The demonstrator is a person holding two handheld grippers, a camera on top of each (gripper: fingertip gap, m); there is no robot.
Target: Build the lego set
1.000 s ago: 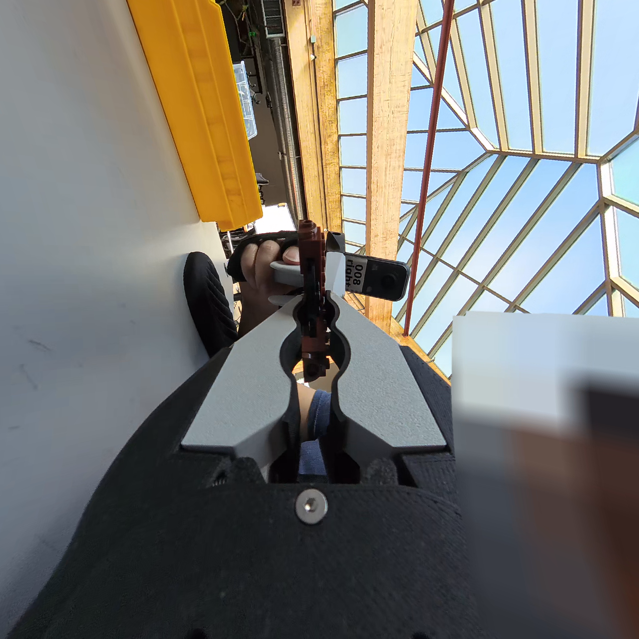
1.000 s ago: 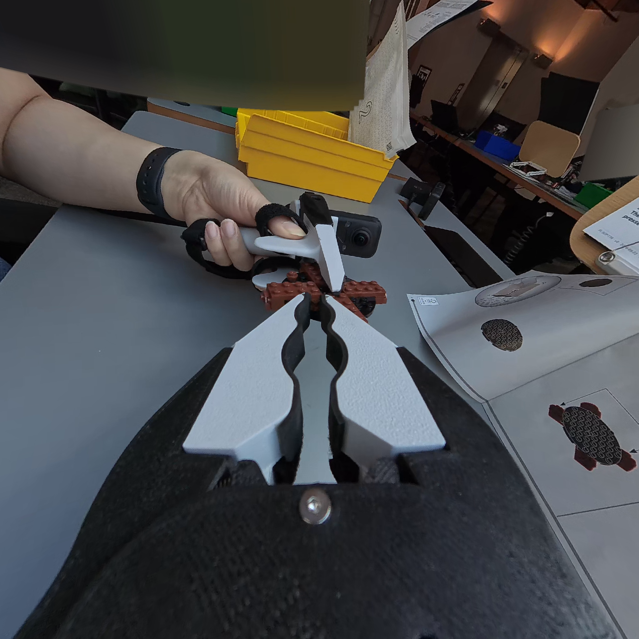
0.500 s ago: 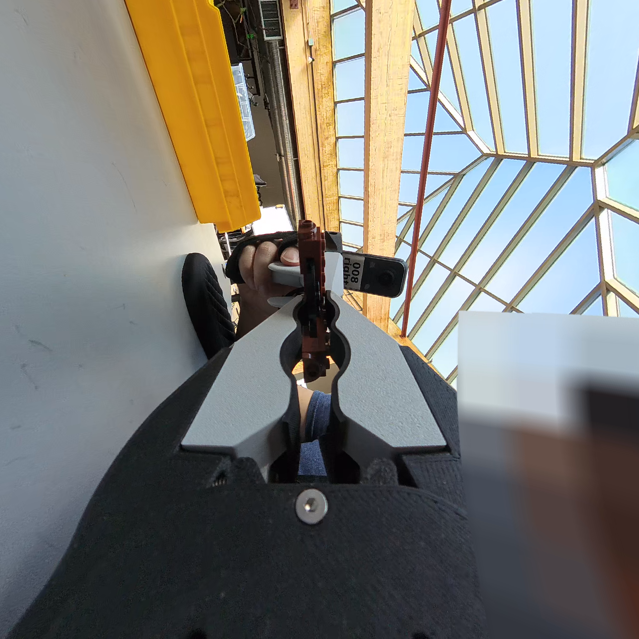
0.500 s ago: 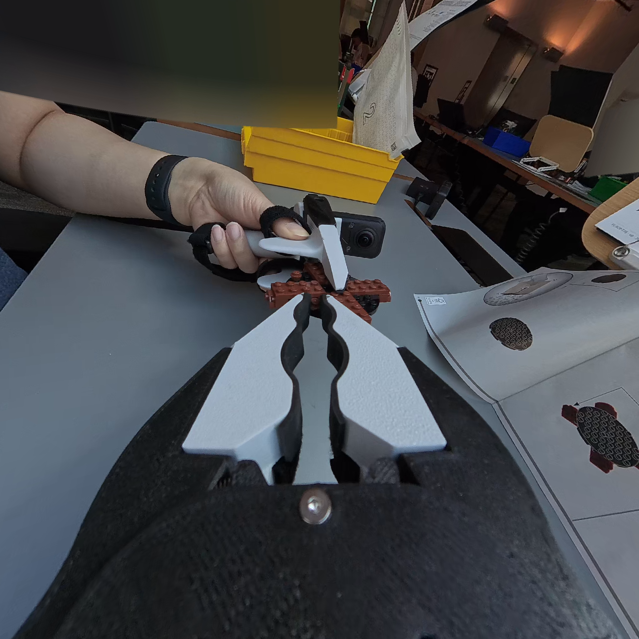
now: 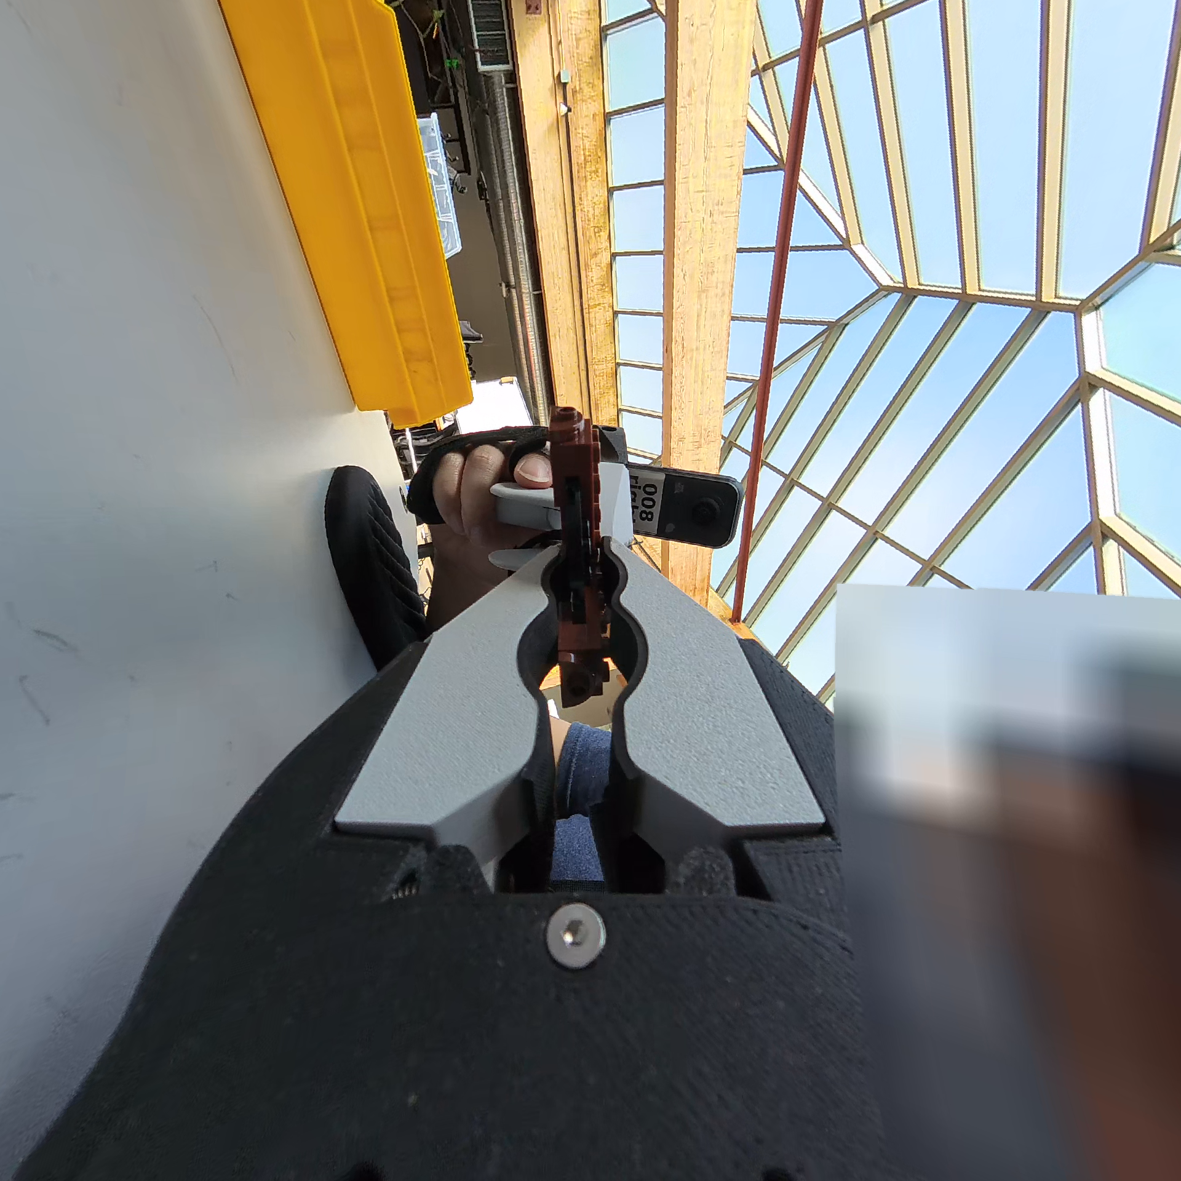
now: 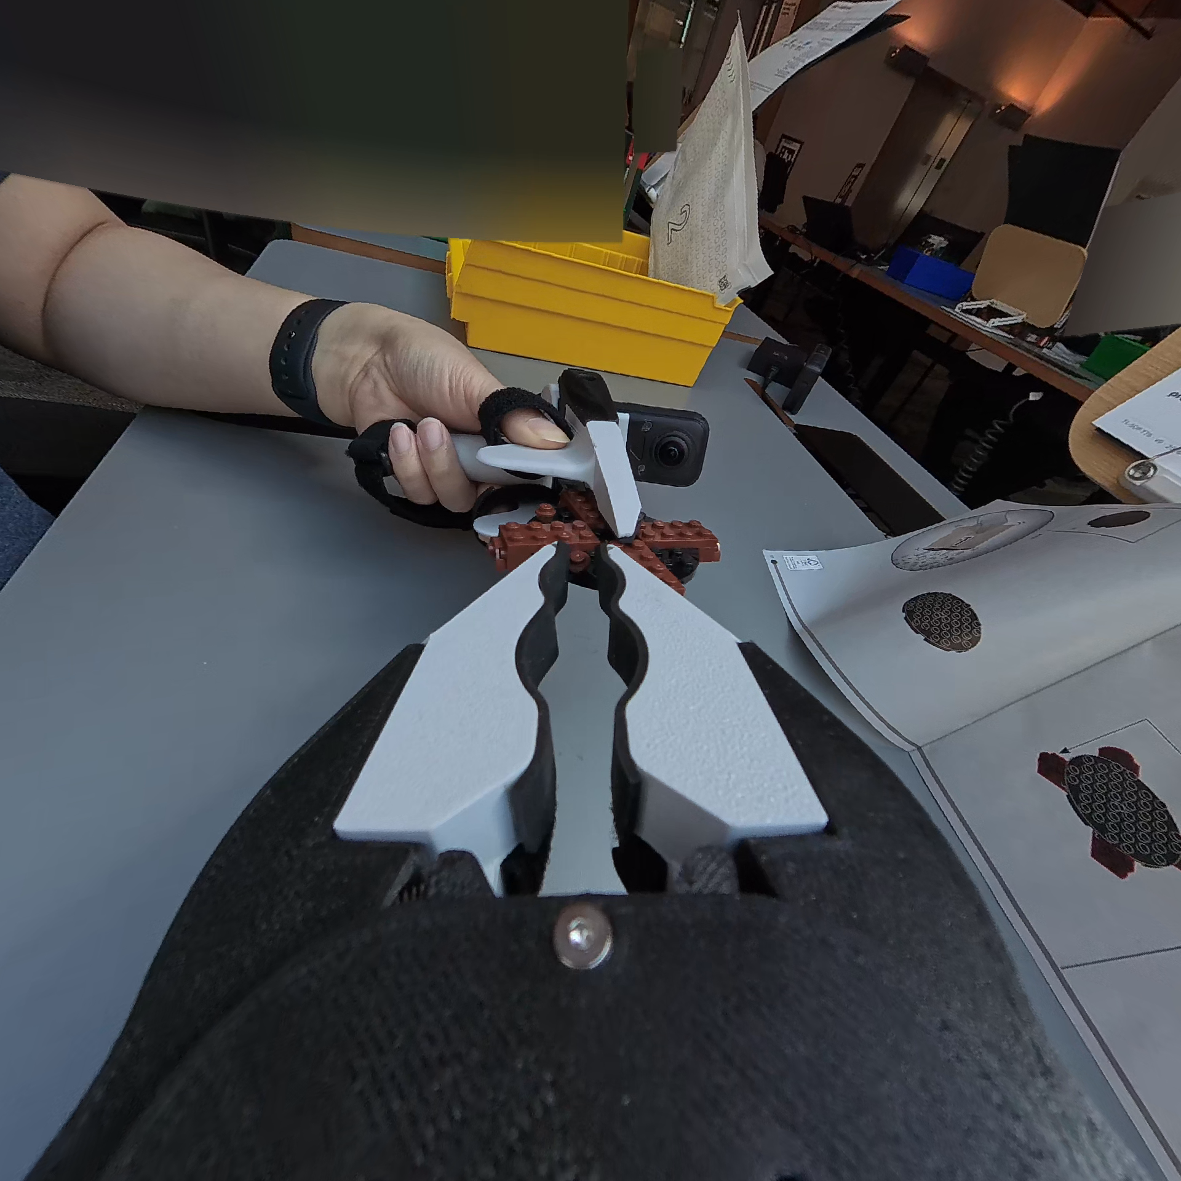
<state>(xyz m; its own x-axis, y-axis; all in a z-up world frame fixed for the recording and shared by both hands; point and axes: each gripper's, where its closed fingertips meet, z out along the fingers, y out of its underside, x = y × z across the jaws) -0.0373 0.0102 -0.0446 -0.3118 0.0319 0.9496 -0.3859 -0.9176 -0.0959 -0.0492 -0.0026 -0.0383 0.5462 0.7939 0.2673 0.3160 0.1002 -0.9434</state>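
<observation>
A brown lego assembly (image 6: 671,533) of crossed studded plates with black parts under it is held just above the grey table (image 6: 223,575). My left gripper (image 5: 581,549) is shut on it; in the left wrist view the assembly (image 5: 572,460) shows edge-on between the jaws. In the right wrist view the left gripper's upper finger (image 6: 610,473) presses on the assembly's top. My right gripper (image 6: 578,553) has its jaws nearly closed on the assembly's near brown edge. A hand (image 5: 473,486) holds the right gripper behind the assembly.
A yellow bin (image 6: 588,319) with a white paper bag (image 6: 709,192) stands at the back of the table. An open instruction booklet (image 6: 958,639) lies at the right. A black ribbed rounded object (image 5: 370,562) rests on the table. A person's forearm (image 6: 160,332) crosses the left side. Only a small space, under 4 cm, lies between the two pairs of fingers.
Both grippers keep their hold on the assembly. The right wrist view has tilted up slightly, so the bin and assembly sit a little lower in it.
</observation>
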